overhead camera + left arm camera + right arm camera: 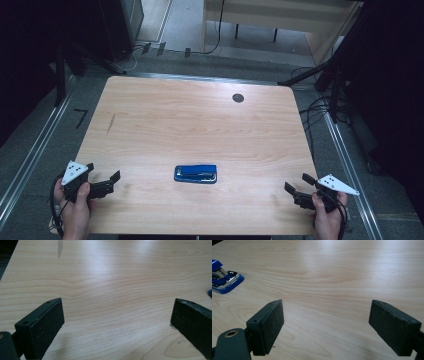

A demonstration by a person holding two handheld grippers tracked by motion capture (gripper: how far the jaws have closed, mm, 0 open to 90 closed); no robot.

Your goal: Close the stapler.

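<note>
My left tool point(106, 182) and right tool point(296, 189) gape empty at the bench's point(200, 120) near corners; the stapler point(195, 173) lies midway between, long axis along the near edge.

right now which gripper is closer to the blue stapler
Left, narrowly. The left gripper sits open at the table's near-left edge, the right gripper open at the near-right edge, with the blue stapler lying between them, a touch closer to the left one.
</note>
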